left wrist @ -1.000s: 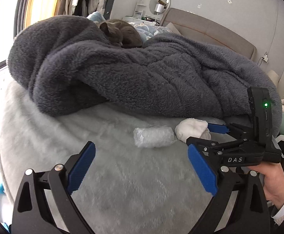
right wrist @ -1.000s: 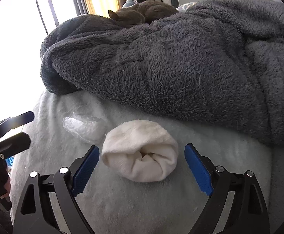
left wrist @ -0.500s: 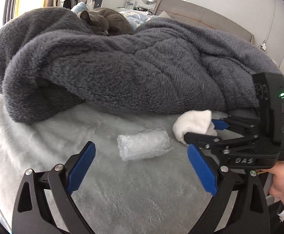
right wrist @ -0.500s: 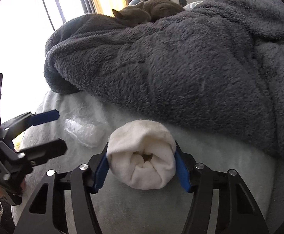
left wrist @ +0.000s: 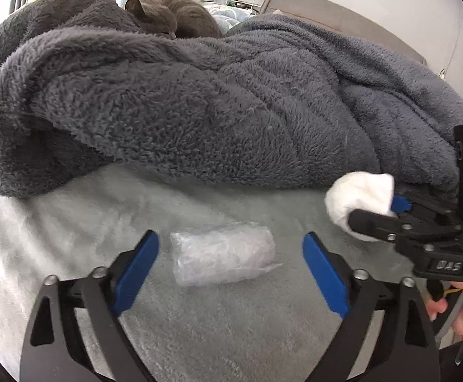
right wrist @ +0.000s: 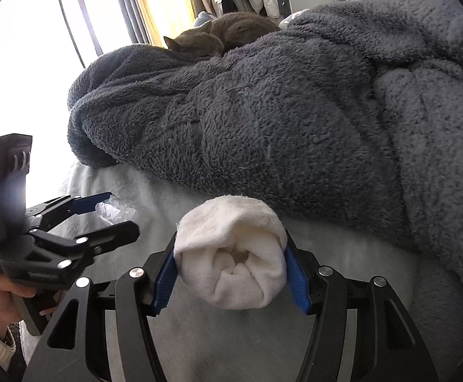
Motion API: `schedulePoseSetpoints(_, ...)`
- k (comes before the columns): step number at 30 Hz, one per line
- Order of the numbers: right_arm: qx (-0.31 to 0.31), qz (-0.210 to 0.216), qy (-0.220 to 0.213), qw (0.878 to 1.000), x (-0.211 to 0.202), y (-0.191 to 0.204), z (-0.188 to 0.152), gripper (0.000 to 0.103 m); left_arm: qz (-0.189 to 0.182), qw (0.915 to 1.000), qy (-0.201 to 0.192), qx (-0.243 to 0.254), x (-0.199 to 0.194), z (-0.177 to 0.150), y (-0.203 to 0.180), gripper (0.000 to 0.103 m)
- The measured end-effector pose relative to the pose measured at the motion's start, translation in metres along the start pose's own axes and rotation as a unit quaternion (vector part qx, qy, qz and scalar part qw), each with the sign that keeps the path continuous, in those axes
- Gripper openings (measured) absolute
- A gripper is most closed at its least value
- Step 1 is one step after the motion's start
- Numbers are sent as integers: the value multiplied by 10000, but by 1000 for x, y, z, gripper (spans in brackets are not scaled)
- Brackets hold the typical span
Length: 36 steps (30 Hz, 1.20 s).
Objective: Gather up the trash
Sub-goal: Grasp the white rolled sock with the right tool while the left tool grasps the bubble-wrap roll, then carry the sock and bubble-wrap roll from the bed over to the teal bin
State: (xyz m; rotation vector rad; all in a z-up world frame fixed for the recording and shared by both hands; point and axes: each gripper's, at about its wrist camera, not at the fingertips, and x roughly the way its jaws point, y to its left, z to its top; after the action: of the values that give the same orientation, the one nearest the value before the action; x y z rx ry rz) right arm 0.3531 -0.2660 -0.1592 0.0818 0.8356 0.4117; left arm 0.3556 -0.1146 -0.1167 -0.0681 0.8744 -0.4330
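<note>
Since a second ago the right gripper (right wrist: 231, 273) has clamped its fingers on the white rolled sock (right wrist: 231, 254), while the left gripper (left wrist: 228, 273), fingers wide but closing, now straddles the crumpled plastic wrap (left wrist: 223, 256) without touching it. Both lie near the grey blanket (left wrist: 231, 111). The wrap looks light, crushable and slippery; pinch mid-roll. Bed sheet (left wrist: 72, 216) left of the blanket's fold lies open.

left hand-held gripper (left wrist: 228, 270) closing, right hand-held gripper (right wrist: 231, 270) clamped
</note>
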Motion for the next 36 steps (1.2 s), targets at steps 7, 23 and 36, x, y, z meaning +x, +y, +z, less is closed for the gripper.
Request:
schedulePoseSetpoints(7,104,-93,-19,9999,-13,-3,3,61,203,9998,71,37,8,-2,-4,66)
schedulePoseSetpoints(23,362,105,-282,9989,-41,19,10,61,107,9998,-22,166,-36,-27,-11,64)
schedulePoseSetpoints(36,86,348,-323,9988,-56,73,-7,61,610,9980,-137,-63,-93,-62,-3,64)
